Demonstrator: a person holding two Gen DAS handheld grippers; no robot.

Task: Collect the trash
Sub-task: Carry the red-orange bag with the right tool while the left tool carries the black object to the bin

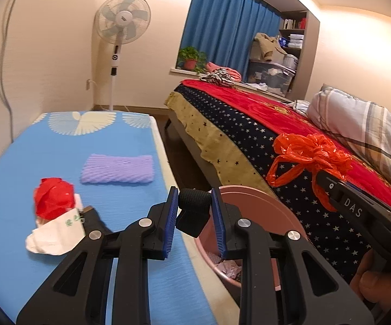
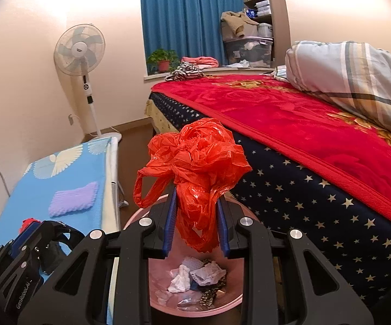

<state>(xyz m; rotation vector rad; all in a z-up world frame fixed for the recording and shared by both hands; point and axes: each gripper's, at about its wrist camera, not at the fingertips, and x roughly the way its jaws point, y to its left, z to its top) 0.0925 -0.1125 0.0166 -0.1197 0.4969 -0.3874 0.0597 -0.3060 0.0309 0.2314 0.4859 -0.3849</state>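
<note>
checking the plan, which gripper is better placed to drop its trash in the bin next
Right. The right gripper holds the orange plastic bag directly above the open pink bin. The left gripper grips a black object near the bin rim.

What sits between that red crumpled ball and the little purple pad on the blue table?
Nothing: in the left wrist view, only bare blue tabletop separates the red crumpled ball from the purple pad.

left gripper [image 1: 194, 216]: black, blue pads, silver screws; right gripper [image 2: 197, 218]: same, white "DAS" lettering
</note>
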